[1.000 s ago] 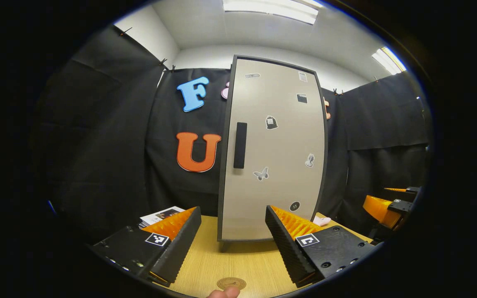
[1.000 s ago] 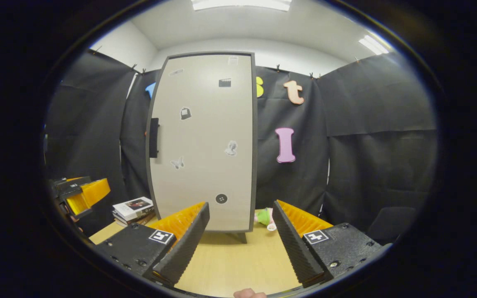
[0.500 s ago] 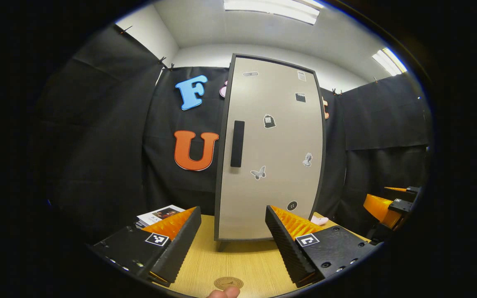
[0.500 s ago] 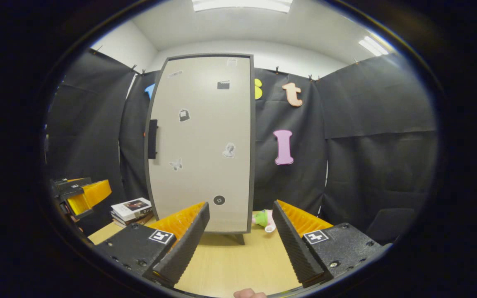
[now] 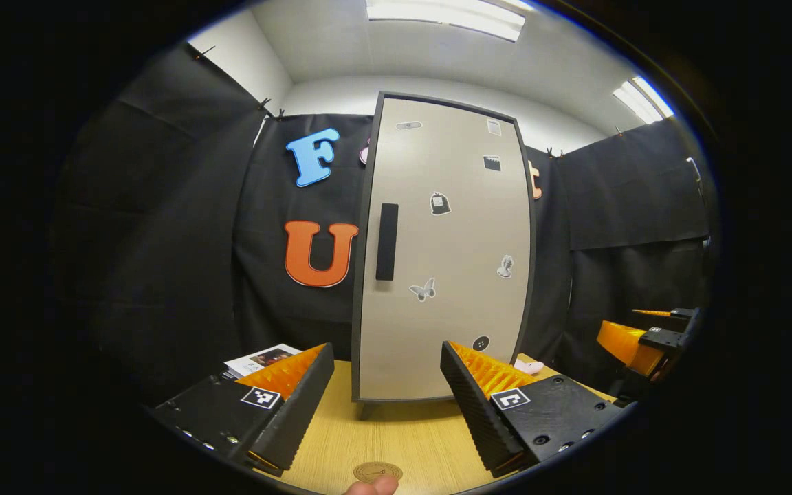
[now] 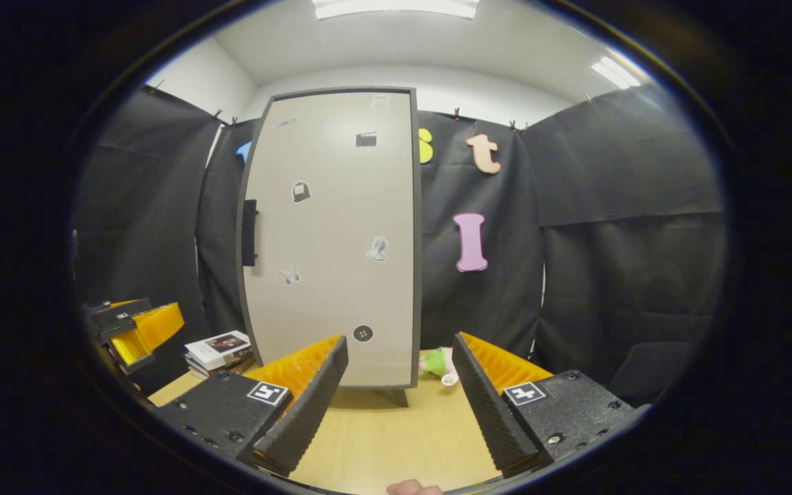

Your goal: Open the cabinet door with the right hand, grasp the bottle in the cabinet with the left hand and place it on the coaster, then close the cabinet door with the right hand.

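Note:
A tall cabinet with a beige door stands shut on the wooden table, stickers scattered over it. Its dark vertical handle sits near the door's left edge. A round brown coaster lies on the table just below my left gripper, which is open and holds nothing. My right gripper is open too, some way in front of the door's lower right part. The left gripper also shows at the left edge of the right gripper view, and the right gripper at the right edge of the left gripper view. The bottle is hidden.
A stack of books lies on the table left of the cabinet. A small pink and green toy sits by the cabinet's right foot. A fingertip pokes in at the bottom edge. Black cloth walls close the booth.
Both views have drifted a little, so the cabinet sits slightly further left in each. The door stays shut and both grippers stay open.

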The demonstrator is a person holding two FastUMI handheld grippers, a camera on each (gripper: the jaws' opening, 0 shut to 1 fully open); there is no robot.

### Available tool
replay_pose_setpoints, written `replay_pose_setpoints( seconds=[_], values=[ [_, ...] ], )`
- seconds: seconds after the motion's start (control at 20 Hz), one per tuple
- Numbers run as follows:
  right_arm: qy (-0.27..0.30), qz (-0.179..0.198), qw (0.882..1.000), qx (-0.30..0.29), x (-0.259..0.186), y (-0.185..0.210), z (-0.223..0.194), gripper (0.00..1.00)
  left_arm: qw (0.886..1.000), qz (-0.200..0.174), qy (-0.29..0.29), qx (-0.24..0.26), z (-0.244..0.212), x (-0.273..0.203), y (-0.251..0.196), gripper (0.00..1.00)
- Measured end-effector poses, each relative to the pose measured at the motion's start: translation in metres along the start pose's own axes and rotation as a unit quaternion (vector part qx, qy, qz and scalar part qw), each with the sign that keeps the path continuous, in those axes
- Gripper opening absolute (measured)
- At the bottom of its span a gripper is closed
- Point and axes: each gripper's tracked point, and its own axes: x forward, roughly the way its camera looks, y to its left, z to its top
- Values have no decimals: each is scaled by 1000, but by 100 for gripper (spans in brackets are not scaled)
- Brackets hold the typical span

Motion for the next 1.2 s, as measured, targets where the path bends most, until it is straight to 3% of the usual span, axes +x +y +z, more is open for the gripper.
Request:
replay_pose_setpoints(
  seconds=[0.4, 0.8, 1.05, 1.2],
  values=[
    [-13, 50, 999, -7, 32, 40, 27, 99, 1000, 8, 2, 0, -2, -8, 13, 95],
    [-25, 151, 988, -7, 93, 162, 74, 100, 999, 34, 20, 7, -17, -26, 43, 95],
    [-25, 176, 984, 0, 138, 228, 100, 99, 998, 47, 30, 6, -24, -32, 63, 95],
    [-18, 171, 985, -1, 163, 257, 103, 99, 998, 50, 30, 3, -25, -32, 72, 95]
  ],
)
